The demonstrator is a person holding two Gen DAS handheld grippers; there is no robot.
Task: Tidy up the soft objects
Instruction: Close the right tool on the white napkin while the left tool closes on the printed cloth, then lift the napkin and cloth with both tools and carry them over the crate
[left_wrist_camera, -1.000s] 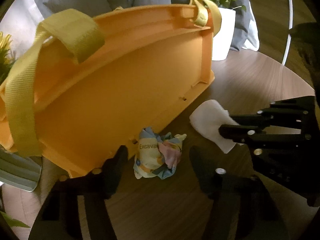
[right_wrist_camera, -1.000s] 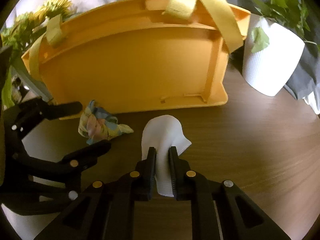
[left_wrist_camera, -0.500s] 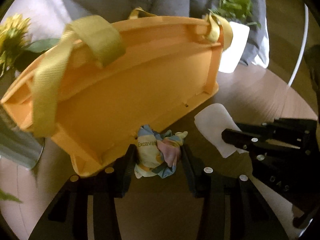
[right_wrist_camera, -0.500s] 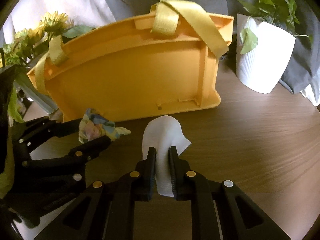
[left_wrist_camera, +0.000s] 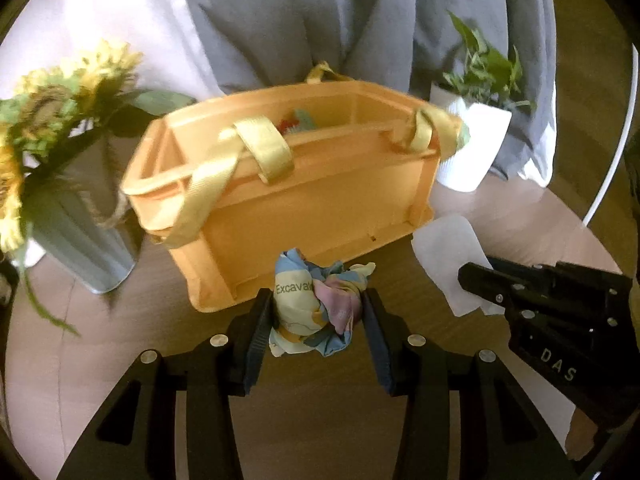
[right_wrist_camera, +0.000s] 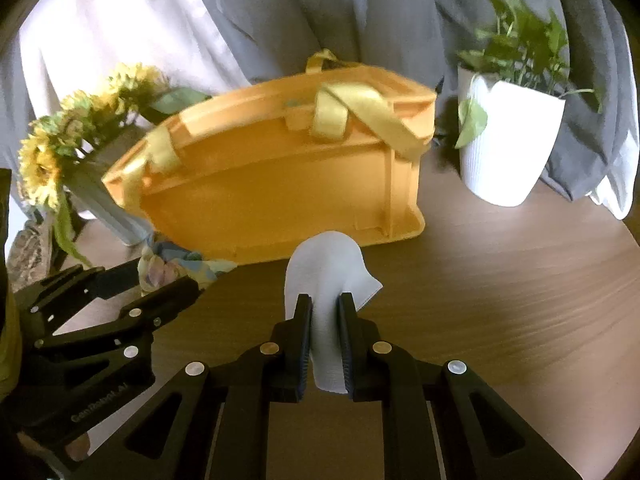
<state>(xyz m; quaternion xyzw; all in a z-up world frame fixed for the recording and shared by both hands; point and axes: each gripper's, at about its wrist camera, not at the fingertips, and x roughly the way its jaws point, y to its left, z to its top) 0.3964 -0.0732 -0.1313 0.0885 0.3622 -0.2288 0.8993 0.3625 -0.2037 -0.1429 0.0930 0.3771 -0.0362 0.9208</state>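
My left gripper (left_wrist_camera: pixel 317 298) is shut on a crumpled pastel printed cloth (left_wrist_camera: pixel 312 312), with both pads pressing its sides, lifted in front of the orange basket (left_wrist_camera: pixel 304 216). The basket has yellow strap handles, and some coloured fabric (left_wrist_camera: pixel 298 122) shows inside its open top. In the right wrist view my right gripper (right_wrist_camera: pixel 325 306) is shut on a white cloth (right_wrist_camera: pixel 324 260), which sticks up between the fingers, also raised off the table. Each gripper appears in the other's view: the right gripper (left_wrist_camera: pixel 472 276) with the white cloth (left_wrist_camera: pixel 448 248), and the left gripper (right_wrist_camera: pixel 168 280) with the printed cloth (right_wrist_camera: pixel 160 270).
A grey ribbed vase (left_wrist_camera: pixel 80 232) of sunflowers stands left of the basket, and a white pot (right_wrist_camera: pixel 508 148) with a green plant stands to its right. Grey and white curtains hang behind. The wooden table (left_wrist_camera: pixel 320 408) curves away at the right.
The left jaws have closed onto the printed cloth. Both grippers have risen with their cloths, so the basket looks lower and its open top has come into view.
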